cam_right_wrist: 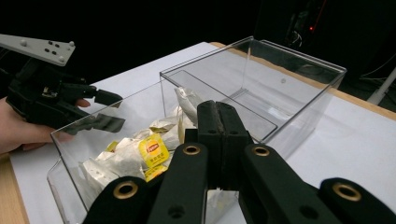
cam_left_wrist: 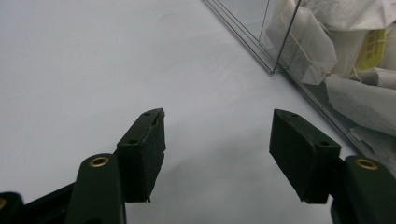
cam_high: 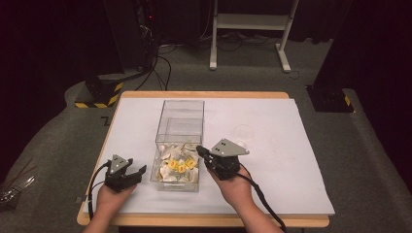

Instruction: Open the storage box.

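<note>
Tea bags [cam_high: 177,165] lie heaped in the near compartment of a clear plastic box [cam_high: 180,118] that stands on the white sheet covering the worktop [cam_high: 286,165]; several bags carry yellow tags, and the box's far compartment holds none. In the high view the right gripper [cam_high: 200,150] reaches over the box's near right rim, its tips above the pile. In the right gripper view its jaws are pressed flat together over the bags; a thin string may be pinched between them, but the contact point is too hidden to tell. The left gripper [cam_high: 137,165] rests on the sheet just beside the box's left wall, and in the left gripper view its jaws stand wide apart with bare white sheet between them and the box's corner ahead at the right. A small clear round lid or dish [cam_high: 243,131] lies on the sheet to the right of the box.
</note>
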A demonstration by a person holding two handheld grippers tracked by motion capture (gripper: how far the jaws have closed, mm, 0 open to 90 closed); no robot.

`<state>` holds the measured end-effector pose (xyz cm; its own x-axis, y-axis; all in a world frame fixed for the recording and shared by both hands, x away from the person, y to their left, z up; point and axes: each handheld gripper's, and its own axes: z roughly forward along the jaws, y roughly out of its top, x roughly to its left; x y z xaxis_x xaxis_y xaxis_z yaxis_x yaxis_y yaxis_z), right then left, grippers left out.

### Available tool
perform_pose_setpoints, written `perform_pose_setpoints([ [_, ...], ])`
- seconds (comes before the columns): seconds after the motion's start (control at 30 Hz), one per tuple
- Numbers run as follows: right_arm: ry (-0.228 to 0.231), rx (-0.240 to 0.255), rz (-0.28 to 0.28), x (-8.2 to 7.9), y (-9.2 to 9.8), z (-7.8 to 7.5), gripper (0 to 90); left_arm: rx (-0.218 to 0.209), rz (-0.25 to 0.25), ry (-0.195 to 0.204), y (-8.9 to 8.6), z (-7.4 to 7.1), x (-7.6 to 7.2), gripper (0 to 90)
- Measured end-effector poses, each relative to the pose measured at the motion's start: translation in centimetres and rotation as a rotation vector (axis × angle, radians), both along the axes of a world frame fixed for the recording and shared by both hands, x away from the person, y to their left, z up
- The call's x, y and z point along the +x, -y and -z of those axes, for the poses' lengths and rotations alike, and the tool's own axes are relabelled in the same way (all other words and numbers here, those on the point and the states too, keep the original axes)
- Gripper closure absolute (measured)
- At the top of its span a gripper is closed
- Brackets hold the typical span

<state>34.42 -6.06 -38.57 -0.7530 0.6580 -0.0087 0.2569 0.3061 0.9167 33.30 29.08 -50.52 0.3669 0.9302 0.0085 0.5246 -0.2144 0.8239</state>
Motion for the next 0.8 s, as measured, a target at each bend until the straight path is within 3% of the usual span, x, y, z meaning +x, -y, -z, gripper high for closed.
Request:
perform_pose_setpoints([
  [0.8, 0.036, 0.021, 0.095, 1.1, 3.7, -1.5, 90.0, 0.007, -0.003, 0.001, 0.1, 0.0, 0.0, 35.6],
])
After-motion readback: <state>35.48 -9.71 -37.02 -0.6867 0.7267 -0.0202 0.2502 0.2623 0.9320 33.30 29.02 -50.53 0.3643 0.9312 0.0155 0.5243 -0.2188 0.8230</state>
